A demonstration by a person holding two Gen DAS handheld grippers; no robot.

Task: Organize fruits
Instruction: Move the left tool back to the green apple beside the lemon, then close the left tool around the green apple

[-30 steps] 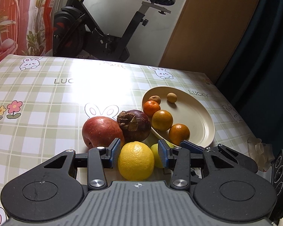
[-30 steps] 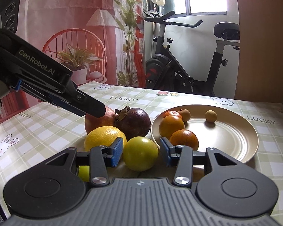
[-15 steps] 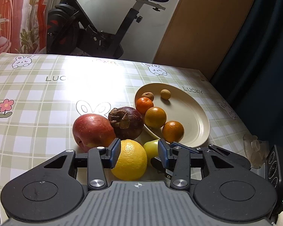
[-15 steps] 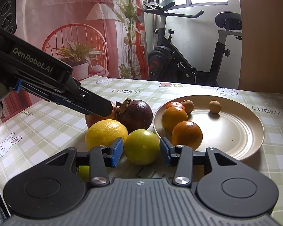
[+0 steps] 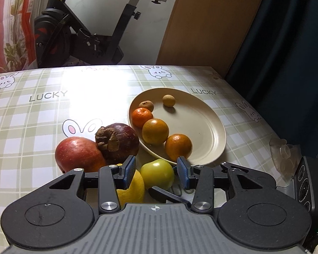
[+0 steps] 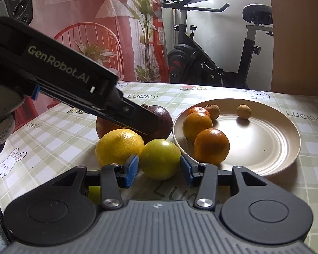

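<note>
Over the last second the left gripper (image 5: 156,170) has swung off the lemon (image 6: 119,146) to join the right gripper (image 6: 159,167), both now bracketing, jaws apart, the green fruit (image 6: 160,158) resting on the tabletop (image 6: 53,144) at the plate's (image 6: 275,154) 8 o'clock.

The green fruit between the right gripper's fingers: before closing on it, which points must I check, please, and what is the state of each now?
1. Right gripper open: ok, a gap shows on both sides of the green fruit.
2. Fruit centred between the pads: ok, roughly.
3. Lemon clear of the left pad: not ok, it sits right against that pad.
4. Left gripper out of the way: not ok, its open fingers also frame the green fruit, and one finger reaches over the pile.
5. Free space on the plate: ok, its right half is bare.
6. Pads low enough on the fruit: cannot tell.
</note>
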